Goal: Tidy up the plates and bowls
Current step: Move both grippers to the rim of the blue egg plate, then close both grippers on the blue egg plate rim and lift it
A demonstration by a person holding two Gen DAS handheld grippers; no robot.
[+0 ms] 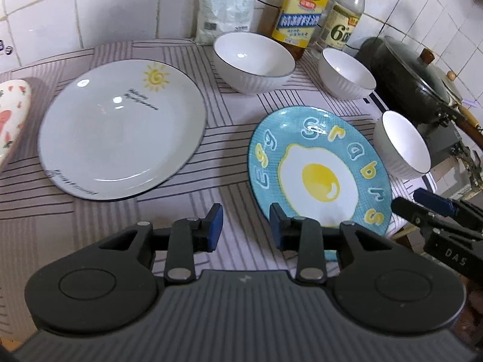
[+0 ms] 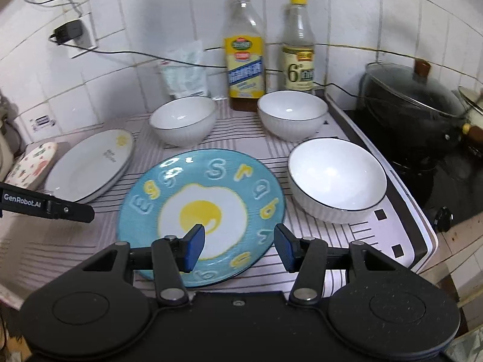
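We find both grippers empty, fingers apart: right gripper (image 2: 238, 246) straddling the egg plate (image 2: 200, 214) rim for pickup; left gripper (image 1: 246, 226) just beside it.

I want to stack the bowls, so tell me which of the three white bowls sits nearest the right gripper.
The white bowl right of the blue egg plate, by the stove edge. The other two bowls sit back by the bottles.
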